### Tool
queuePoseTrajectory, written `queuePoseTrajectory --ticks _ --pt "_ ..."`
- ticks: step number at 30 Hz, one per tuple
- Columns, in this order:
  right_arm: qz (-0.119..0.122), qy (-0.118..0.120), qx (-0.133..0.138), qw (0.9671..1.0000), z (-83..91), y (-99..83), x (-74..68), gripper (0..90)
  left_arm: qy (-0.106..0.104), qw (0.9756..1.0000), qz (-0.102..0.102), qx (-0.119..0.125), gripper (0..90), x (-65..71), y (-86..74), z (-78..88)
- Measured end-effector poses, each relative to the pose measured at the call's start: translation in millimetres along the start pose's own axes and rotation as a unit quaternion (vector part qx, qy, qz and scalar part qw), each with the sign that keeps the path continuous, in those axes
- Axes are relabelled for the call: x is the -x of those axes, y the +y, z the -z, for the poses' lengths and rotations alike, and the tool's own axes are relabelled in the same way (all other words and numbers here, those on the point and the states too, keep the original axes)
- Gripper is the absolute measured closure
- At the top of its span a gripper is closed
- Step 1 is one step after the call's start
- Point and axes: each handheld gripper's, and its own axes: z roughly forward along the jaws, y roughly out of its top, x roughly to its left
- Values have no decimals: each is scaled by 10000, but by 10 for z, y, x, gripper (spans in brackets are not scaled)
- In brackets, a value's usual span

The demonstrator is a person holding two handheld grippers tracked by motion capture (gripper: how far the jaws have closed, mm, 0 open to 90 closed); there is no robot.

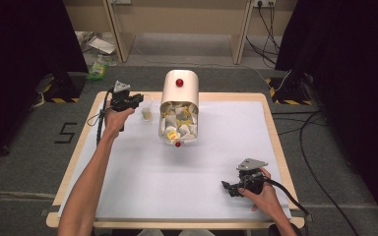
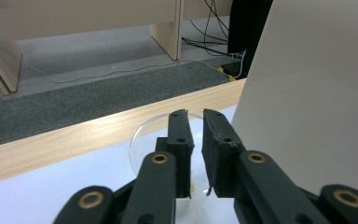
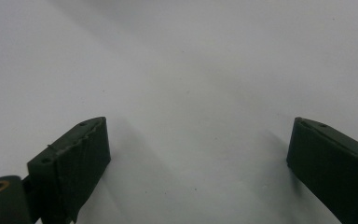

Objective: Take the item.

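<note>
Beside the canister: I take the white canister [image 1: 179, 88] with the red knob as my landmark; it lies on its side at the far middle of the desk [image 1: 187, 177], mouth toward me, packed with white and yellow sachets [image 1: 179, 123].
Left claw [image 1: 139, 98]: I hold it just left of the canister, near the desk's far edge. Seen from the left gripper view, its two black jaws stand a narrow gap apart, not pressed together, and I can see nothing clamped between them.
Dish: a small clear round dish [image 2: 151, 135] sits on the white mat directly beneath the left claw [image 2: 195, 116], with the canister's pale wall [image 2: 317, 93] close at the right of that view.
Loose sachet: one small sachet [image 1: 147, 114] lies in the dish, between the left claw and the canister's mouth.
Right claw [image 1: 225, 186]: I keep it well away from the canister, at the near right of the desk, low over the mat. Its jaws are spread wide, with bare white mat [image 3: 191, 93] between them and nothing held.
Cables: a black cable trails from each claw.
</note>
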Motion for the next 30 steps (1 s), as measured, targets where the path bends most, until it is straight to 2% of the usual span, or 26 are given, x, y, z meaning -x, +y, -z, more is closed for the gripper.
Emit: queuePoseTrajectory --ticks 1,3,16,22,27,30 --pt "0 0 0 10000 0 0 0 65 -14 10000 12 11 752 3 4 7" --pt "2 0 0 10000 0 0 0 66 -10 10000 38 8 732 5 17 32" --pt "1 0 -1 10000 0 0 0 65 36 9999 -17 -114 459 43 89 256" --pt "2 -1 -1 10000 0 0 -1 65 -26 9999 -34 -137 409 95 81 351" --pt "-12 -3 -4 10000 1 0 -3 65 -180 9998 74 -105 368 128 70 424" --pt "3 -1 0 10000 0 0 0 65 -192 9997 40 -136 328 160 77 476"
